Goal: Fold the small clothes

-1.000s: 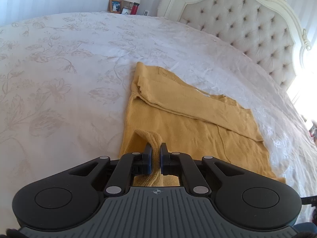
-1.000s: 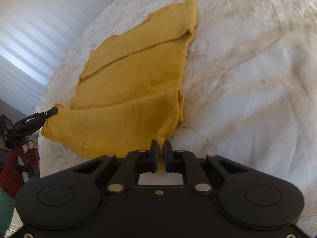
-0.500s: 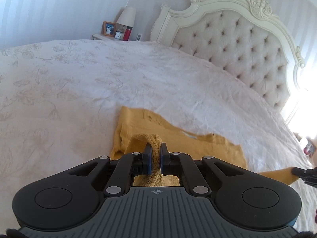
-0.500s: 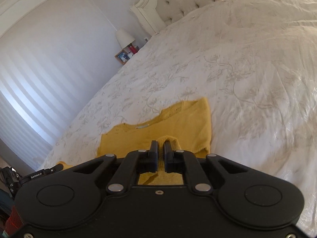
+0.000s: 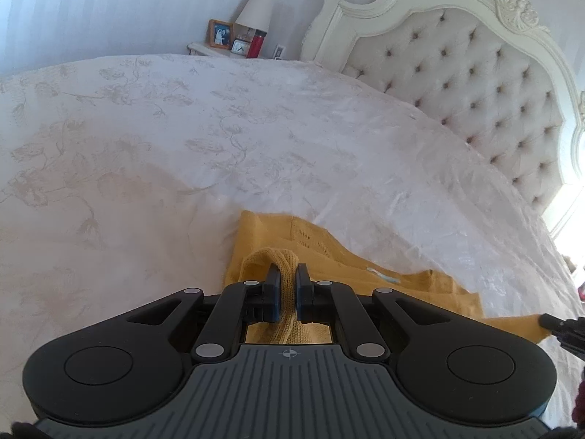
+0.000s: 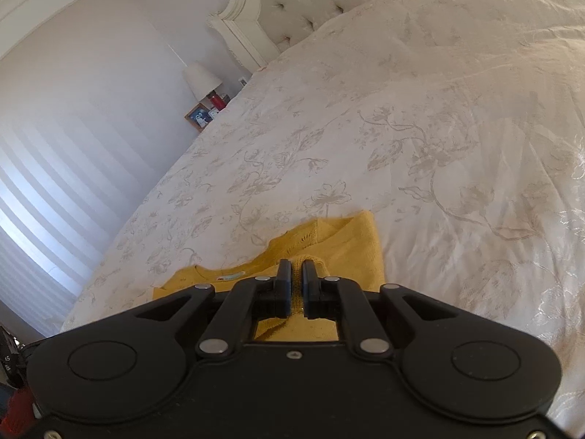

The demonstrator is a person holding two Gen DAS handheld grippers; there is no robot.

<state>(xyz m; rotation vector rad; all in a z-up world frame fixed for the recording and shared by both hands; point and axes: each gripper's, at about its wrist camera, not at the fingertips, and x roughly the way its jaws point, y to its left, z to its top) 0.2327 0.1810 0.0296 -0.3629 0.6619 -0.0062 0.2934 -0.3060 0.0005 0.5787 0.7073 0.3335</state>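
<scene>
A mustard yellow knit sweater [image 5: 321,245] lies on the white floral bedspread [image 5: 182,146]. My left gripper [image 5: 288,274] is shut on a bunched fold of the sweater's edge and holds it over the garment's collar end. My right gripper [image 6: 297,269] is shut on another fold of the same sweater [image 6: 351,241]. The neck label shows in both views [image 5: 380,273] [image 6: 229,277]. The right gripper's tip [image 5: 548,320] shows at the left wrist view's right edge, holding sweater cloth. Most of the sweater is hidden under the gripper bodies.
A tufted cream headboard [image 5: 475,73] stands at the bed's far end. A nightstand holds a lamp [image 5: 254,9], a photo frame [image 5: 220,33] and a red bottle [image 5: 255,44]. A striped wall [image 6: 55,168] lies left of the bed.
Both grippers carried the held sweater edge forward over the garment towards the collar end. Much less of the sweater shows ahead of the fingers; more bedspread and headboard are in view.
</scene>
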